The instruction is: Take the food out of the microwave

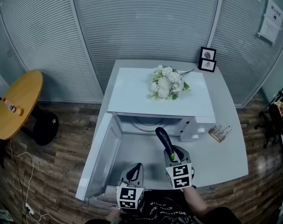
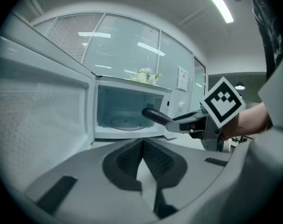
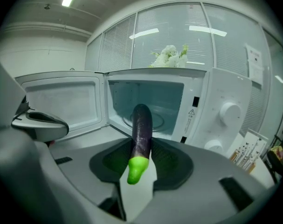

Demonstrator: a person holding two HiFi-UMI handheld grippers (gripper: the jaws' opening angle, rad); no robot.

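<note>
Purple and glossy, with a bright green stem end, the eggplant [image 3: 142, 129] is clamped in the right tool [image 3: 142, 147]. Its two dark pads press on the sides of its lower part. The stem end points back toward the tool's body, and the rounded purple end sticks out past the tips toward the oven. The eggplant is outside the microwave [image 1: 132, 92], in the air just in front of the open cavity and above the pale grey worktop [image 1: 225, 153].

The microwave's door [image 1: 101, 157] is swung wide to the left, and the glass turntable [image 2: 125, 122] inside shows bare.

The left tool [image 2: 142, 143] is held low and to the left of the right one, close to the door's lower edge. Its jaws are closed, tips together, with nothing between them.

A bunch of white flowers [image 1: 167, 83] lies on top of the microwave, toward the back right. Behind the oven, two small black picture frames [image 1: 207, 59] stand at the worktop's far edge. A small box [image 1: 219, 133] lies on the worktop just right of the control panel with its two white knobs. Well apart to the left, a round wooden table [image 1: 17, 104] stands on the wood-patterned floor.
</note>
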